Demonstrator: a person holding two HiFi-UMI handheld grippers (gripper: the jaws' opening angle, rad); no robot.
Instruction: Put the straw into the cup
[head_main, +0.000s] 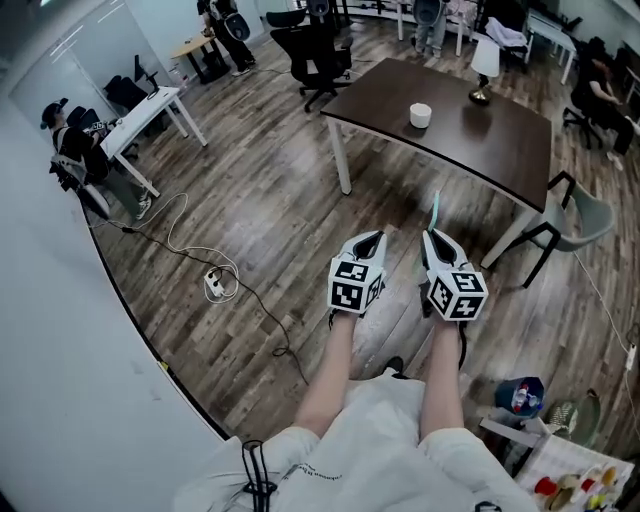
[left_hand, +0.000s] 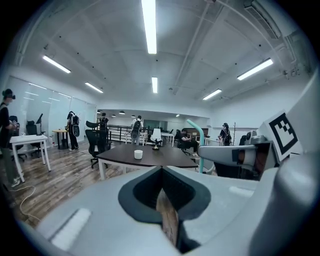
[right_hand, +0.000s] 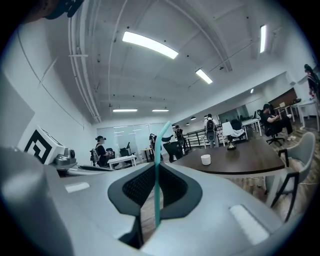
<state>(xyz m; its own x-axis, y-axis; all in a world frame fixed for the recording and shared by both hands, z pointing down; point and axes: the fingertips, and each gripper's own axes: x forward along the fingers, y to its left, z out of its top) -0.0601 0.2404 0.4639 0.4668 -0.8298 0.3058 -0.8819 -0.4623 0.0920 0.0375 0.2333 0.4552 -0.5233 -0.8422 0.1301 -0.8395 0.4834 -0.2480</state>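
Observation:
The white cup (head_main: 419, 115) stands on the dark table (head_main: 500, 150), far ahead of both grippers. My right gripper (head_main: 437, 236) is shut on a teal straw (head_main: 436, 208) that sticks up from its jaws, bent at the top. In the right gripper view the straw (right_hand: 156, 170) runs upright through the closed jaws of the right gripper (right_hand: 155, 187), and the cup (right_hand: 205, 159) shows beyond. My left gripper (head_main: 372, 238) hangs beside it over the wooden floor, shut with nothing held. The left gripper view shows the left gripper (left_hand: 162, 186), the cup (left_hand: 138, 154) and the straw (left_hand: 197, 134).
A small lamp (head_main: 484, 68) also stands on the table. A grey chair (head_main: 578, 215) sits at its near right corner and a black office chair (head_main: 314, 55) behind it. A power strip with cable (head_main: 216, 285) lies on the floor at left. People stand about.

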